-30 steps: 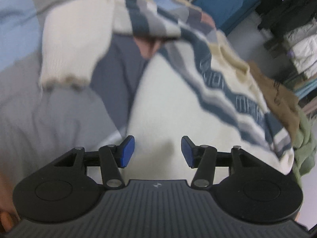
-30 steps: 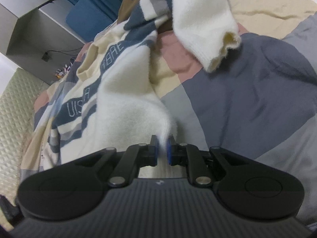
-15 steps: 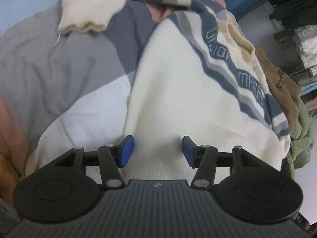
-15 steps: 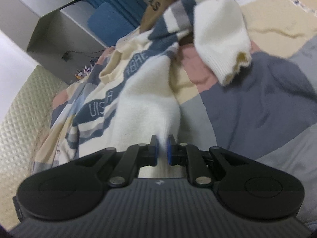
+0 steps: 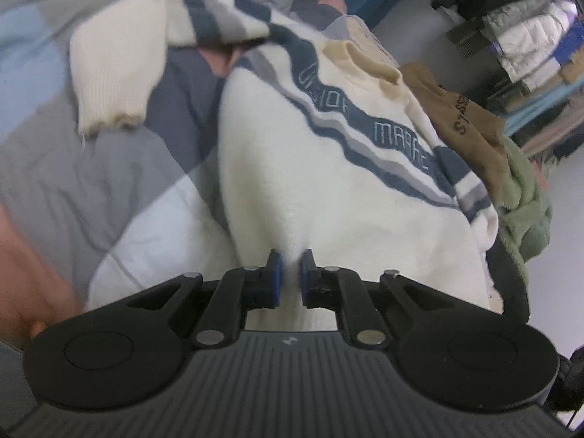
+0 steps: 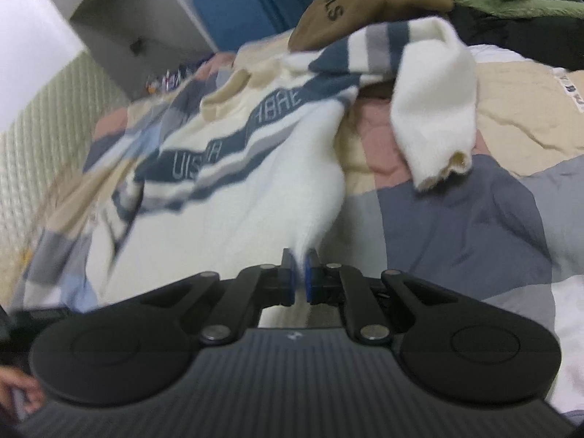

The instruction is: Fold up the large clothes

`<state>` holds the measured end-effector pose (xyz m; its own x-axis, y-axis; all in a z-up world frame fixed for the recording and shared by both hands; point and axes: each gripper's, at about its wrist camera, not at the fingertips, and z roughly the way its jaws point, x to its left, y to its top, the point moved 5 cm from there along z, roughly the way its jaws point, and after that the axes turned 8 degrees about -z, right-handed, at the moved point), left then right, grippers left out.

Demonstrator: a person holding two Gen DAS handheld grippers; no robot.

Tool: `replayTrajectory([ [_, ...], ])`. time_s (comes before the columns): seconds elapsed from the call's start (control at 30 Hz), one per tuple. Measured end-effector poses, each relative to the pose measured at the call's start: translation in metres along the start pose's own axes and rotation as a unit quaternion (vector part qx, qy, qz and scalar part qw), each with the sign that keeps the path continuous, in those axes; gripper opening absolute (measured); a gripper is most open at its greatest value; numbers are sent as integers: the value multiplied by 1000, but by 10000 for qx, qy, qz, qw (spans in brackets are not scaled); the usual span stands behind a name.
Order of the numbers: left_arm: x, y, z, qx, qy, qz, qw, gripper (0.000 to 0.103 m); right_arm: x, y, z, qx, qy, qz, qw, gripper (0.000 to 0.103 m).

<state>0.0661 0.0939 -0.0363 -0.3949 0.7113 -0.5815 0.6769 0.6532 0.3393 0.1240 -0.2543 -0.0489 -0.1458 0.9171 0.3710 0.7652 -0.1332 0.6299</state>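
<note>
We grip the cream sweater's (image 5: 328,189) near hem with both tongs, left gripper (image 5: 291,273) and right gripper (image 6: 301,273) clenched on knit, garment spread across the patchwork quilt (image 6: 474,226).

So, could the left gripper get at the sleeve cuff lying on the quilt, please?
Probably not right now: the left gripper is shut on the sweater hem. The cuff lies uncovered on the quilt, so once it lets go the way looks free.
</note>
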Motion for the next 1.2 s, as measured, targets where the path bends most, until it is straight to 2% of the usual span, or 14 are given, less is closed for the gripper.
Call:
replayTrajectory([
  [0.17, 6, -5, 18, 228, 565, 308, 9977, 12, 3, -14, 24, 497, -178, -348, 9980, 8],
  [0.23, 9, -8, 29, 324, 740, 343, 9961, 12, -3, -23, 39, 729, -223, -216, 9969, 8],
  [0.4, 16, -16, 48, 454, 879, 432, 9942, 13, -16, -40, 68, 1145, -351, 88, 9928, 9],
  [0.5, 17, -17, 46, 414, 792, 379, 9953, 14, -16, -37, 65, 1093, -320, 93, 9935, 11],
  [0.57, 15, -19, 43, 404, 792, 483, 9949, 21, -18, -38, 63, 1078, -267, 154, 9937, 11],
  [0.6, 14, -21, 42, 404, 821, 524, 9944, 35, -18, -37, 62, 1046, -244, 183, 9941, 11],
  [0.63, 12, -22, 40, 412, 830, 543, 9942, 54, -20, -37, 60, 1002, -227, 201, 9945, 12],
  [0.7, 10, -24, 33, 311, 878, 638, 9936, 64, -20, -38, 55, 895, -207, 221, 9955, 16],
  [0.77, 3, -25, 25, 180, 843, 734, 9936, 65, -20, -36, 50, 769, -160, 239, 9966, 37],
  [0.8, 0, -26, 21, 125, 790, 758, 9939, 65, -20, -35, 46, 661, -135, 260, 9974, 44],
  [0.83, -4, -26, 17, 43, 758, 809, 9938, 66, -20, -33, 43, 548, -125, 277, 9980, 57],
  [0.87, -9, -25, 13, -38, 749, 905, 9931, 66, -20, -30, 38, 398, -135, 275, 9987, 62],
  [1.1, -71, -22, 6, -592, 280, 1735, 9827, 66, -33, 1, 25, -393, -225, 348, 9984, 61],
  [1.2, -101, -18, 21, -711, 65, 1918, 9788, 66, -46, 20, 31, -451, -315, 406, 9977, 61],
])
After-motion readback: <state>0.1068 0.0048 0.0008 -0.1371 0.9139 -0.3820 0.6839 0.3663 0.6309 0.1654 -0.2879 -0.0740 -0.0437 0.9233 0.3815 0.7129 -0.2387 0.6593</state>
